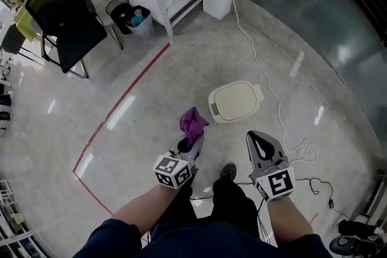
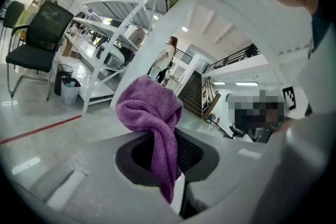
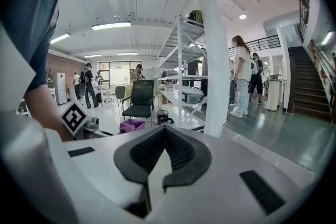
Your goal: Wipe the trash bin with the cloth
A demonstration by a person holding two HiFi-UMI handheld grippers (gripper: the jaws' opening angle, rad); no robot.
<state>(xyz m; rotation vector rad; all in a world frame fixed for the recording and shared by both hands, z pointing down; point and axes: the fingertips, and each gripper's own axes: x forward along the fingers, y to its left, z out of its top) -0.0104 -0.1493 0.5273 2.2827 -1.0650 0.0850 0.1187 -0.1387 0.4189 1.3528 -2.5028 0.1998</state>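
Both forearms reached forward and down from the person's body, side by side, and the grippers pointed away over the floor. The left gripper [image 1: 191,143] was clamped on the purple cloth [image 1: 193,122]. In the left gripper view the cloth [image 2: 151,111] bunched up above the closed jaws, with a tail of it hanging down between them. The right gripper [image 1: 259,138] was level with the left one and well apart from it. Its jaws were pressed together tip to tip with nothing between them, as the right gripper view [image 3: 164,145] showed. The trash bin [image 1: 234,102], cream with its lid on, stood on the floor just ahead of both grippers, between their lines and nearer the cloth's side. Neither gripper touched it. A white cable [image 1: 266,82] trailed past the bin's far side, ahead of the right gripper.
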